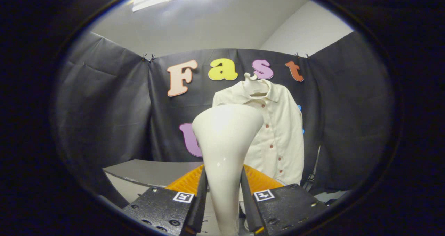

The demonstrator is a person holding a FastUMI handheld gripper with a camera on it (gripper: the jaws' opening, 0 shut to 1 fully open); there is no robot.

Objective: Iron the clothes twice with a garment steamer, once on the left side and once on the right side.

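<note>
My gripper (pixel 224 190) is shut on the white garment steamer (pixel 226 142), both fingers pressing on its narrow handle. The steamer stands upright between the fingers, its wide head flaring above them. Beyond it a cream button-up shirt (pixel 278 131) hangs on a white hanger (pixel 255 84) against the black cloth wall. The steamer head hides the shirt's left part from me, and I cannot tell how far the head is from the fabric.
A grey table (pixel 153 171) lies low, beyond the left finger and in front of the cloth wall. A thin dark stand (pixel 314 170) shows just right of the shirt's hem.
</note>
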